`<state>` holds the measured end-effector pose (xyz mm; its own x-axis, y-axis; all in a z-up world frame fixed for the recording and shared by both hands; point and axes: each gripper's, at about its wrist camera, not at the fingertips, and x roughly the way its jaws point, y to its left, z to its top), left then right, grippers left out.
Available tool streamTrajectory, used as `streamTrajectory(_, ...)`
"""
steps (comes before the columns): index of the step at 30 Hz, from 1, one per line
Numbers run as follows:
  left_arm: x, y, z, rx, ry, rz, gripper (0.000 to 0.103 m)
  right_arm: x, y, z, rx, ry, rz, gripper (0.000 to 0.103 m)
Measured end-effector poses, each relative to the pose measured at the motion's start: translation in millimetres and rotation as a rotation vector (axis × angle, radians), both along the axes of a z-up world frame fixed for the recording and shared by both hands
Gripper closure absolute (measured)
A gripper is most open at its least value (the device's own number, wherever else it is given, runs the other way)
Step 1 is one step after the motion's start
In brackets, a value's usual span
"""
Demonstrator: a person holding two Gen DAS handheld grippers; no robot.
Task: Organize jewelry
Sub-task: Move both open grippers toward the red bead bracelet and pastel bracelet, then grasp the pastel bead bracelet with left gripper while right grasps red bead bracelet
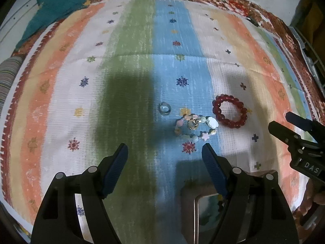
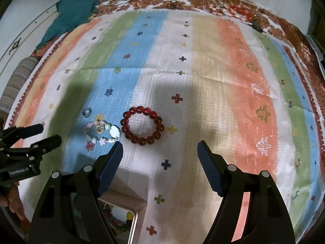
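Note:
A red bead bracelet (image 1: 230, 111) (image 2: 142, 125) lies on the striped cloth (image 1: 142, 71) (image 2: 203, 81). Left of it lies a pastel bead bracelet (image 1: 196, 127) (image 2: 103, 132) with a gold ring (image 1: 193, 123) (image 2: 100, 129) inside its loop. A clear blue ring (image 1: 164, 108) (image 2: 87, 112) lies further left. My left gripper (image 1: 165, 152) (image 2: 50, 135) is open and empty, just short of the pastel bracelet. My right gripper (image 2: 160, 149) (image 1: 281, 120) is open and empty, just short of the red bracelet. A metal-rimmed box (image 1: 205, 213) (image 2: 119, 221) with colourful beads sits under both grippers.
A teal cloth (image 1: 59, 4) (image 2: 75, 12) lies at the far left. A striped roll (image 1: 9, 77) (image 2: 20, 77) sits at the left edge. A floral bedsheet (image 1: 233, 2) (image 2: 233, 2) borders the cloth.

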<state>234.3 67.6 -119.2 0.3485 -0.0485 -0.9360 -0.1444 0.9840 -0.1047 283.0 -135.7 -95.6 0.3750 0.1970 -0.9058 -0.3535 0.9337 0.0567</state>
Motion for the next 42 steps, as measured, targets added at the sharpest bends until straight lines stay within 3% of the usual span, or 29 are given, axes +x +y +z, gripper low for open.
streamTrajectory(35, 53, 4, -54, 0.056, 0.099, -0.028, 0.028, 47, 20, -50, -0.072, 0.079, 0.017, 0.028)
streamTrajectory(40, 56, 2, -58, 0.083, 0.094, -0.031, 0.034, 51, 26, -57, -0.101, 0.073, 0.033, 0.028)
streamTrajectory(42, 55, 0, -58, 0.084, 0.09, -0.041, 0.049, 51, 26, -62, -0.104, 0.078, 0.04, 0.028)
